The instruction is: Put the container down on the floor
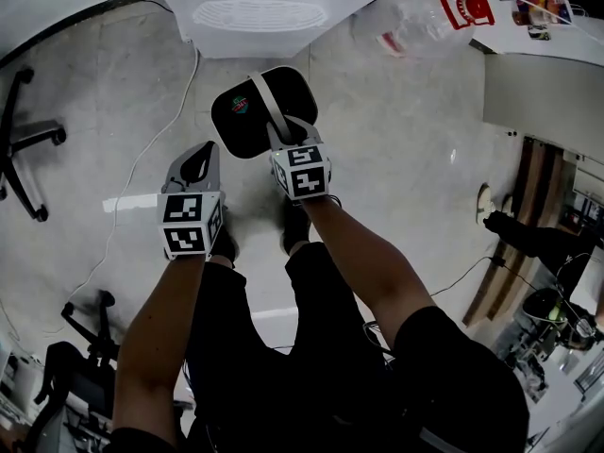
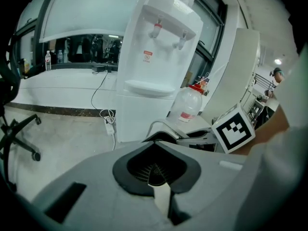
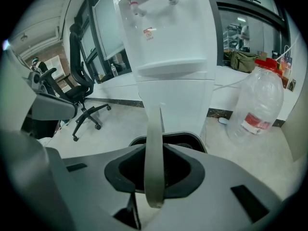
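A black container (image 1: 247, 113) with a grey strap handle (image 1: 268, 104) hangs over the pale floor in front of a water dispenser. My right gripper (image 1: 283, 142) is shut on that handle. In the right gripper view the handle (image 3: 154, 148) runs up out of the jaws, with the container's dark rim (image 3: 187, 139) just beyond. My left gripper (image 1: 201, 155) hovers to the left of the container, apart from it, its jaws together with nothing between them. From the left gripper view the container's rim (image 2: 161, 133) and the right gripper's marker cube (image 2: 234, 129) show ahead.
A white water dispenser (image 1: 250, 12) stands just beyond the container. A large clear water bottle (image 1: 425, 12) lies to its right. An office chair (image 1: 24, 149) stands at the left, and a cable (image 1: 142, 159) trails across the floor. The person's legs are below the grippers.
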